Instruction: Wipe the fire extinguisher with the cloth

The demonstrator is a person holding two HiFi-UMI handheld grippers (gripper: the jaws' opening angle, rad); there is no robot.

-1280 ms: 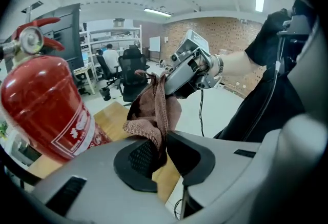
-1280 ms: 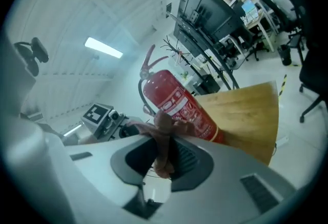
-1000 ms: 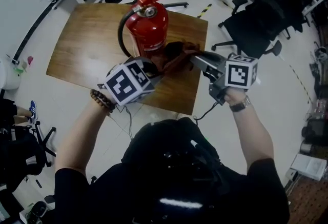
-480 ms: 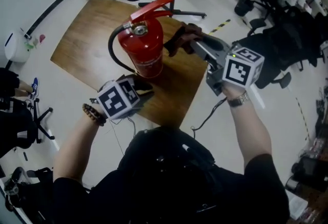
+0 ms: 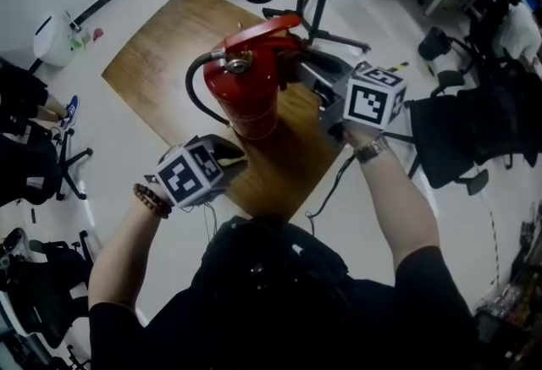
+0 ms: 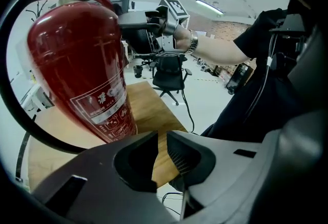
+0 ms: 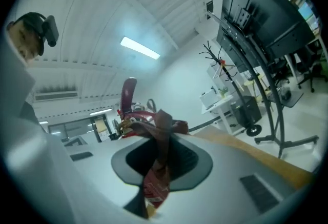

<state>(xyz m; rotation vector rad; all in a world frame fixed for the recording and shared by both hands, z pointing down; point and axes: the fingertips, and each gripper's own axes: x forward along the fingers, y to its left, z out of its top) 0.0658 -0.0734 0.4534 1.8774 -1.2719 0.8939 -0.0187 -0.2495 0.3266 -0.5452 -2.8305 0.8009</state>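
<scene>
Well, in the head view the red fire extinguisher [image 5: 247,93] is standing upright on the wooden table [image 5: 161,55]. The right gripper [image 5: 298,70] is reaching in level beside its top, near the red lever. The left gripper [image 5: 230,153] is hanging low by the near table edge, close to the bottom of the extinguisher but not touching it.

In the left gripper view, the two jaws are sitting a little apart and nothing is lying between them. The extinguisher is rising just beyond them, with its black hose [image 6: 15,89] curving down the side.

In the right gripper view, the jaws are pinching a dark reddish cloth [image 7: 163,124] tight. The cloth is bunching up at the tips, right beside the extinguisher's handle.
</scene>
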